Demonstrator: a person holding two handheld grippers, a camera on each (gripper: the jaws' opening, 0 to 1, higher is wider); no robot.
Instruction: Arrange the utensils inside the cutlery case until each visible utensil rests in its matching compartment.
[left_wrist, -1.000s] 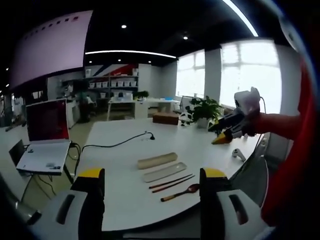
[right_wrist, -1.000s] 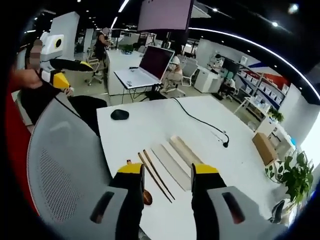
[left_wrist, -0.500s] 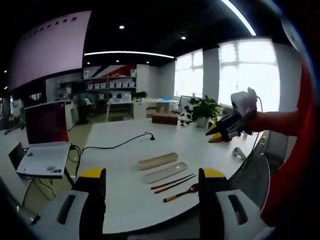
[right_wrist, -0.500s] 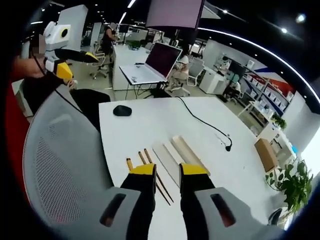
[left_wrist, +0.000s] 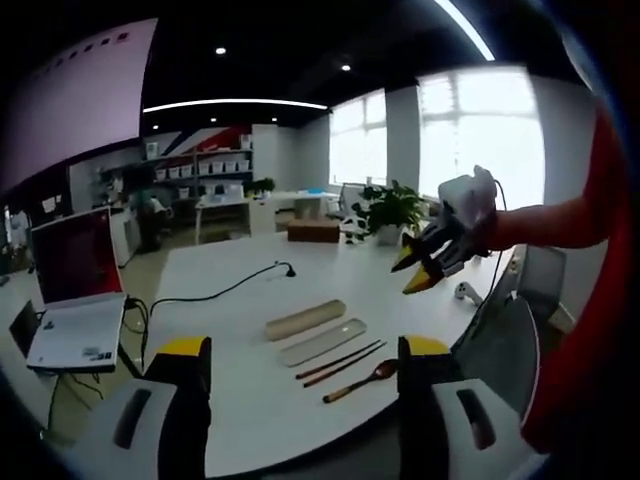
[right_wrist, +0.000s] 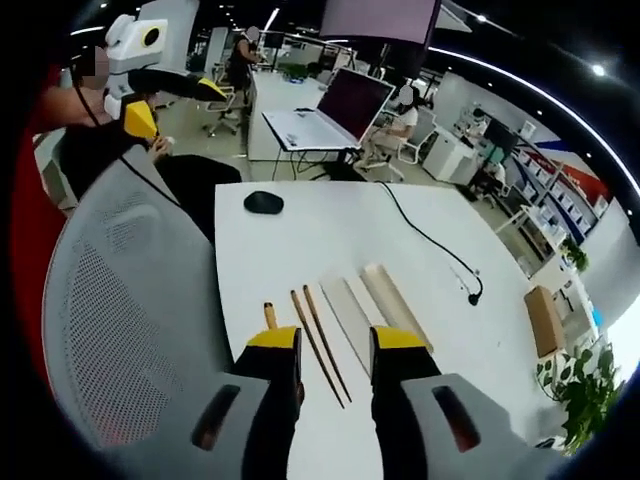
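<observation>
Task not begun, by my judgement. Case tray (left_wrist: 322, 342) lies open on bench (left_wrist: 240, 290), lid (left_wrist: 291, 319) just beside. Chopsticks (left_wrist: 340, 361) and spoon (left_wrist: 360, 380) beside tray, outside it. Left gripper (left_wrist: 300, 352) jaws wide, empty. Right gripper (right_wrist: 335, 340) jaws narrow gap, empty, above chopsticks. All utensils remain to place.

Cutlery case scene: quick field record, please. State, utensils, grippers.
table: white
case tray: open, nothing in it, beside the lid
chopsticks: pair lying on the table, next to the tray
spoon: wooden, on the table at the near edge
left gripper: open, above the table
right gripper: open, over the chopsticks
task: not started
</observation>
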